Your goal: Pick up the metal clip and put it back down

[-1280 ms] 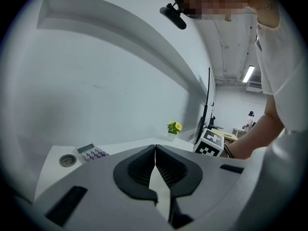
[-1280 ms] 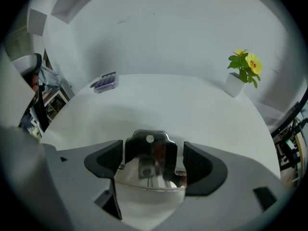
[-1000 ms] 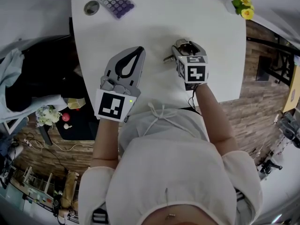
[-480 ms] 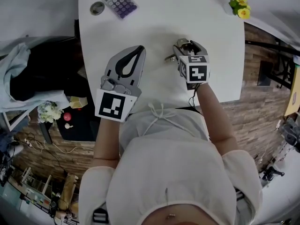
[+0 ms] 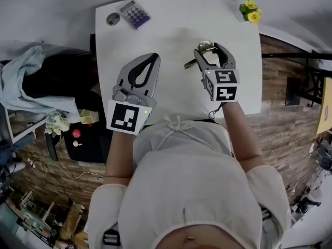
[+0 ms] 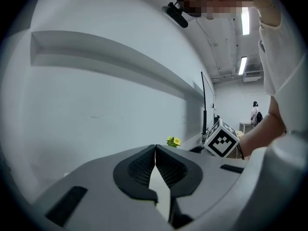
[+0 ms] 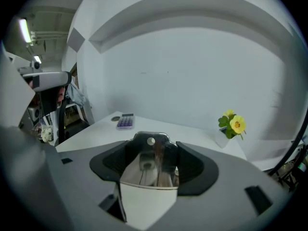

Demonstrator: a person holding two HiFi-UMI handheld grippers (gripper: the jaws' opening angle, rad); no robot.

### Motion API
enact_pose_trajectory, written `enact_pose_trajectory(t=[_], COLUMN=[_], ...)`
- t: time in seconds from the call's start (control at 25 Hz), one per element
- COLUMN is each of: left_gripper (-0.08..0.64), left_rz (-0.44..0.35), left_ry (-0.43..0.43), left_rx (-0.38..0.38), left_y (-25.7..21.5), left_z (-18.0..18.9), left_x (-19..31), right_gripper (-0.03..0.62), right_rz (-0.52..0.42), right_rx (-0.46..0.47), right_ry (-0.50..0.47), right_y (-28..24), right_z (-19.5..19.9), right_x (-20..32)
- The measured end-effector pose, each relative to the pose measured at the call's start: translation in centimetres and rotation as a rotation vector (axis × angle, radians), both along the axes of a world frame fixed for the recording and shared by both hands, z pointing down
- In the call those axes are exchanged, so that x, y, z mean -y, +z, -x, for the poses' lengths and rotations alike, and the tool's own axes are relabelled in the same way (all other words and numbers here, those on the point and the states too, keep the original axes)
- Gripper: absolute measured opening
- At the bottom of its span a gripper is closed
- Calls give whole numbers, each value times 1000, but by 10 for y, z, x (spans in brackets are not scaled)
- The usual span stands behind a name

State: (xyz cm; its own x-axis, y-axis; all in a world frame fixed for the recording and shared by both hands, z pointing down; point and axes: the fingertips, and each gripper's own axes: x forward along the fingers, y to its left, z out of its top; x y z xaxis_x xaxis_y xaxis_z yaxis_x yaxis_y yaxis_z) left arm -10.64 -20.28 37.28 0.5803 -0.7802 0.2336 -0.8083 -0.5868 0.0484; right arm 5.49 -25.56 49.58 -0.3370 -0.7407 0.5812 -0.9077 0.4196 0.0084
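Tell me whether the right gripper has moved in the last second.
Yes. The right gripper, holding the metal clip, has lifted off the table, toward the head camera.

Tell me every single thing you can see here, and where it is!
table: one, white, under both tongs.
calculator: one, purple keys, far left corner of the table.
round disc: one, grey, just left of the calculator.
flowers: one small bunch, yellow with green leaves, far right corner of the table.
metal clip: one, dark and silvery, held in the right tongs.
cloth: one, pale blue, off the table to the left.
left tongs: one, grey, shut and empty, over the table's left side.
right tongs: one, grey, closed on the metal clip.
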Motion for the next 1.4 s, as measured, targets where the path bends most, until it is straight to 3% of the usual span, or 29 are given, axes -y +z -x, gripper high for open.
enact_pose_trajectory(t=[0.28, 0.44, 0.64, 0.88, 1.12, 1.4], left_gripper=[20, 20, 20, 20, 20, 20], left_rz=[-77, -161, -199, -209, -198, -190], left_ry=[-48, -85, -120, -169, -179, -171], left_rx=[13, -28, -6, 11, 15, 19], left_y=[-37, -61, -77, -85, -85, -79], left_z=[-8, -13, -11, -8, -14, -19], left_x=[-16, -21, -27, -30, -35, -35], right_gripper=[302, 302, 302, 302, 302, 302], right_rz=[-186, -288, -388, -511, -572, -548], right_rx=[89, 130, 162, 116, 102, 134], right_ry=[-9, -20, -30, -89, -112, -96], right_y=[-77, -119, -161, -190, -207, -201], right_z=[-23, -36, -54, -60, -66, -67], right_x=[-12, -24, -38, -57, -69, -63])
